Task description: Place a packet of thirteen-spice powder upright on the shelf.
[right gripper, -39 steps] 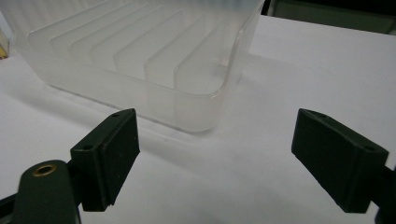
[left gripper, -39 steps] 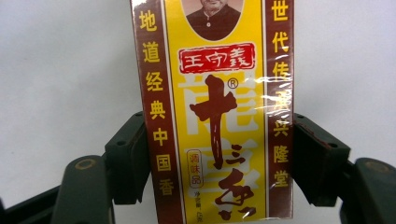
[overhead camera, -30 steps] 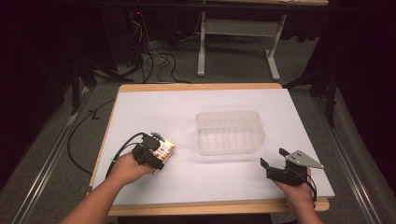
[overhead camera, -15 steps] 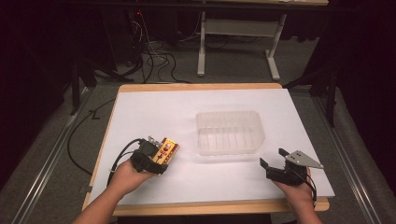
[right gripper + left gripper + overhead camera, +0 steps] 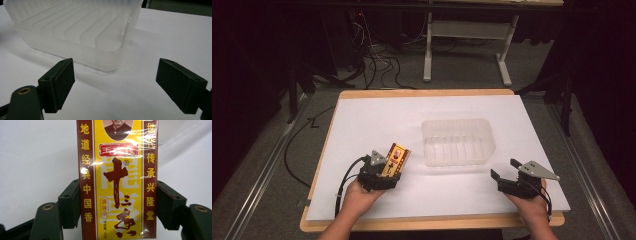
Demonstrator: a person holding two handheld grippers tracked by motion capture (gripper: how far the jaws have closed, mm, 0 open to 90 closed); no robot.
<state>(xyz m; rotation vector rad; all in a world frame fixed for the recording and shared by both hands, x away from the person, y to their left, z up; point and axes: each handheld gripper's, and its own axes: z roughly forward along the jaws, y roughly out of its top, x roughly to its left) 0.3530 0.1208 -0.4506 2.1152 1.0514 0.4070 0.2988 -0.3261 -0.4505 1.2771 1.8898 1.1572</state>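
The high view looked forward and down over the whole table (image 5: 362,100). The left gripper view sat close behind a packet (image 5: 117,180); the right gripper view faced low along the tabletop at the clear tray (image 5: 75,32), shared with the high view

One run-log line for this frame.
left gripper: shut on seasoning box | right gripper: open, empty | clear bin: empty

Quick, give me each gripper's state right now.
Left gripper: shut on the yellow seasoning packet.
Right gripper: open, holding nothing, near the clear plastic container.
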